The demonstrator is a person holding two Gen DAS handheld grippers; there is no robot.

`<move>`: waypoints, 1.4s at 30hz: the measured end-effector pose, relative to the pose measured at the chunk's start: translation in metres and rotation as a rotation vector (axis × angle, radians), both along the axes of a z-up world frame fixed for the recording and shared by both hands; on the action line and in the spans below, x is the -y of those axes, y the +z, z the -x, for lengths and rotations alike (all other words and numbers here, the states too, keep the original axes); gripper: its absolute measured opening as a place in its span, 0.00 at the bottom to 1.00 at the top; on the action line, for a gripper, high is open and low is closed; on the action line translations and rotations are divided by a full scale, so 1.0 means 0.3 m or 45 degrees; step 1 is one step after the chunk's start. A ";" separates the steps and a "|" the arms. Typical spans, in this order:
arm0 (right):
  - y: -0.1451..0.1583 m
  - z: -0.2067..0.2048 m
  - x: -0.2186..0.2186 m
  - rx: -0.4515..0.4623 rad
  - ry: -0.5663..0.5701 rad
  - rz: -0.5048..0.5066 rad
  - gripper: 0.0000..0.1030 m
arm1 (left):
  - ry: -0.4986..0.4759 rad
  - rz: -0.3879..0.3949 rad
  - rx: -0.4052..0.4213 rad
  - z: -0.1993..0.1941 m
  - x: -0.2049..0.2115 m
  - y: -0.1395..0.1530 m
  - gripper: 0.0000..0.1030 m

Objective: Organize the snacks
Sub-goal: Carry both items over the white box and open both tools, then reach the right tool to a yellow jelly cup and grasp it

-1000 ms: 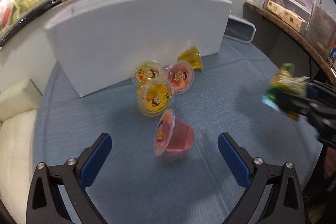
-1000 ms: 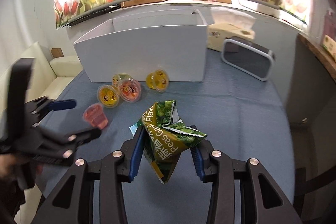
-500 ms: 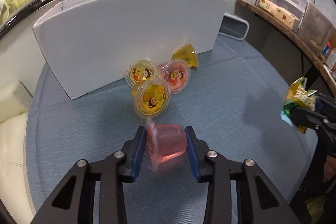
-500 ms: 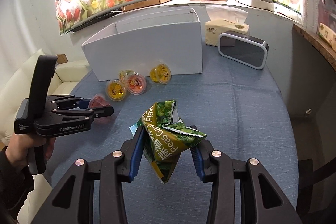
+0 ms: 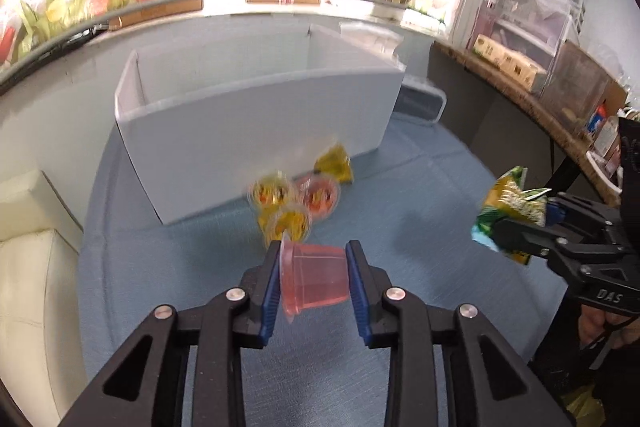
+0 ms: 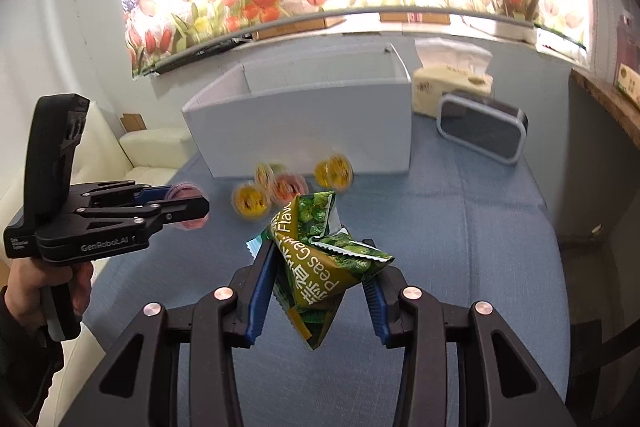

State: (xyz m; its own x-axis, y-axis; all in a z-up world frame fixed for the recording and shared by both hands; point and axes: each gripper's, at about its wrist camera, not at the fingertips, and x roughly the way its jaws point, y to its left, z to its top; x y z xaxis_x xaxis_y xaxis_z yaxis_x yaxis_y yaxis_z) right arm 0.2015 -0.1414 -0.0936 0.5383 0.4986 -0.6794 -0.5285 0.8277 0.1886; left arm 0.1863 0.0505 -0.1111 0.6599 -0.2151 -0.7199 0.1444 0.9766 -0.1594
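My left gripper (image 5: 314, 277) is shut on a pink jelly cup (image 5: 314, 281) and holds it above the blue tablecloth. It also shows in the right wrist view (image 6: 188, 205), at the left. My right gripper (image 6: 320, 283) is shut on a green pea snack bag (image 6: 320, 263), also seen in the left wrist view (image 5: 508, 211) at the right. Several jelly cups (image 5: 296, 203) lie on the cloth in front of a white open box (image 5: 256, 131), which also shows in the right wrist view (image 6: 308, 131).
A grey-framed rectangular object (image 6: 482, 131) and a tissue pack (image 6: 452, 83) stand right of the box. A cream sofa (image 5: 32, 251) lies left of the table. A dark counter with shelves (image 5: 532, 75) runs along the right.
My left gripper closed on the pink jelly cup and lifted it off the cloth. Both grippers rose, so the box's open top now shows. The right gripper kept its hold on the pea bag.
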 end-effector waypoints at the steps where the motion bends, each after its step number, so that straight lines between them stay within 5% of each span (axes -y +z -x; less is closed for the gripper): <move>1: 0.014 -0.009 -0.005 0.012 0.002 -0.006 0.44 | -0.004 -0.009 0.019 -0.002 -0.002 0.023 0.34; 9: 0.194 -0.119 -0.080 0.154 0.040 -0.048 0.44 | -0.004 -0.001 0.156 -0.074 -0.043 0.190 0.34; 16: 0.297 -0.332 -0.217 0.176 0.072 -0.048 0.44 | 0.067 -0.007 0.238 -0.274 -0.131 0.321 0.34; 28: 0.105 -0.701 -0.365 -0.030 0.022 0.117 0.45 | 0.143 -0.051 0.062 -0.557 -0.241 0.154 0.35; 29: 0.094 -0.714 -0.365 -0.044 0.010 0.128 0.51 | 0.187 -0.084 0.054 -0.561 -0.244 0.142 0.52; 30: 0.084 -0.728 -0.361 -0.065 -0.009 0.137 0.62 | 0.222 -0.110 0.039 -0.559 -0.248 0.132 0.85; 31: 0.081 -0.738 -0.352 -0.079 -0.032 0.131 0.91 | 0.249 -0.112 0.046 -0.553 -0.256 0.126 0.99; 32: 0.088 -0.737 -0.334 -0.066 -0.048 0.102 1.00 | 0.244 -0.099 0.079 -0.539 -0.265 0.129 1.00; 37: 0.135 -0.702 -0.245 -0.008 -0.097 0.046 1.00 | 0.226 -0.160 0.110 -0.490 -0.266 0.152 1.00; 42: 0.175 -0.606 -0.154 0.050 -0.166 0.022 1.00 | 0.233 -0.120 0.145 -0.422 -0.270 0.181 1.00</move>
